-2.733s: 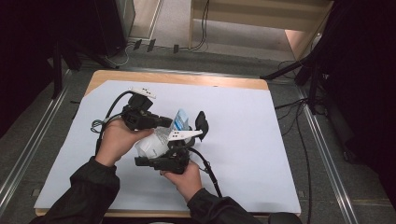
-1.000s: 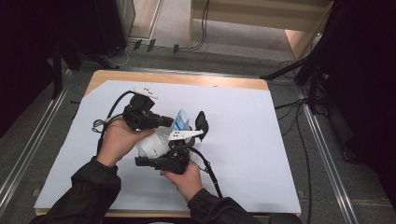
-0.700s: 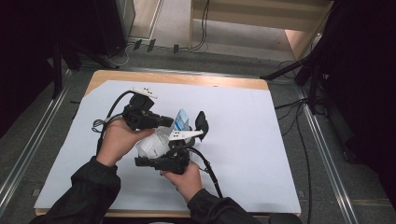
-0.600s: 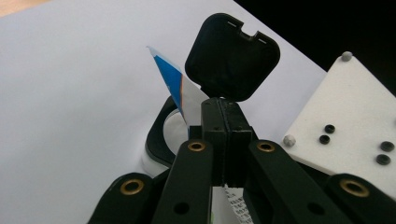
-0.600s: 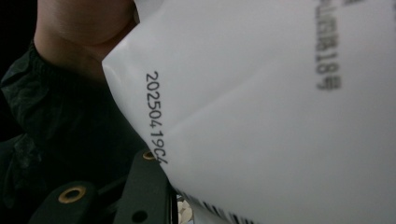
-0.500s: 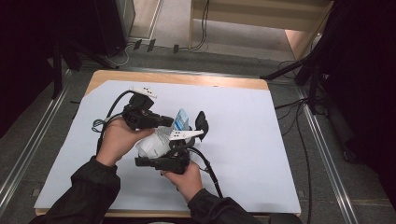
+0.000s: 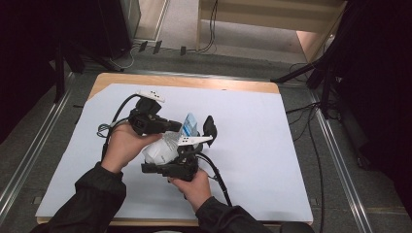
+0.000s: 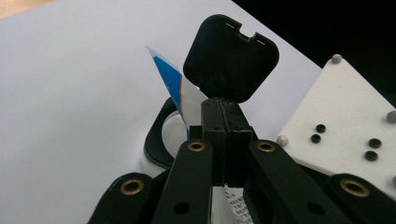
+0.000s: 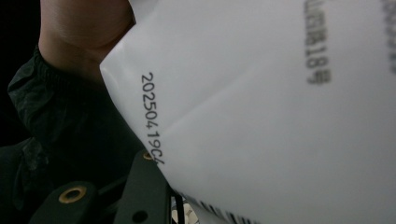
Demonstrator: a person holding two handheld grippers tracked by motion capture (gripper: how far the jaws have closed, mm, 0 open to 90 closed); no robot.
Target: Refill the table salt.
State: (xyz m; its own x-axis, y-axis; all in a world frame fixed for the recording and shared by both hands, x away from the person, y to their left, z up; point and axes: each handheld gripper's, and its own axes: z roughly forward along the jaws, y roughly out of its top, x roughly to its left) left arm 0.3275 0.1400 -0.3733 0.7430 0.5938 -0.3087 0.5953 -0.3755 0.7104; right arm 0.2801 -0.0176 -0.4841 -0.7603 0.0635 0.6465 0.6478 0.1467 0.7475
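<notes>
1. High view: a white wet-wipes pack (image 7: 163,149) is held above the table (image 7: 272,145), toward its near edge, between the left gripper (image 7: 176,125) and right gripper (image 7: 187,150).
2. Left gripper view: jaws closed, pinching the pack's blue-and-white seal sticker (image 8: 175,91) beside its raised black flip lid (image 8: 231,58).
3. Right gripper view: the pack's date-stamped white back (image 9: 261,112) lies across the jaws, which grip it.

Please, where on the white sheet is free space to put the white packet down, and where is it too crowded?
The wide right part of the white table sheet, between the right gripper and the sheet's right edge, is bare. The strip along the left edge and the near right corner are free too. It is crowded at centre-left, where both grippers, their cables and the white plastic packet with its open black flip lid meet.
</notes>
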